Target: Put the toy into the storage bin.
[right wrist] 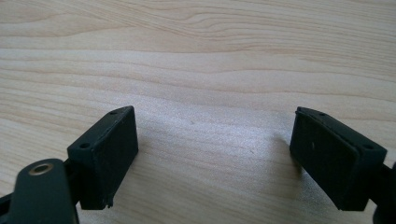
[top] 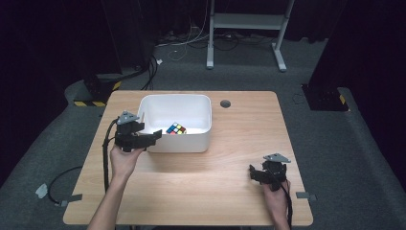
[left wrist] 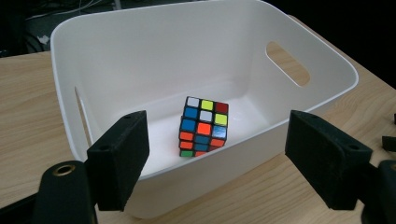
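Table [top: 201, 177] – wide bare wood in front and to the right, edges well clear of both hands. White bin [top: 175, 143] sits left of centre toward the far side; puzzle cube [top: 176, 129] rests on its floor near the front wall, touching neither jaw. Placement looks done; only withdrawal seems left. Left gripper [top: 154, 136] hovers at the bin's near-left rim, jaws parted, nothing between them. Right gripper [top: 258, 173] is released, idle over bare wood near the right edge.
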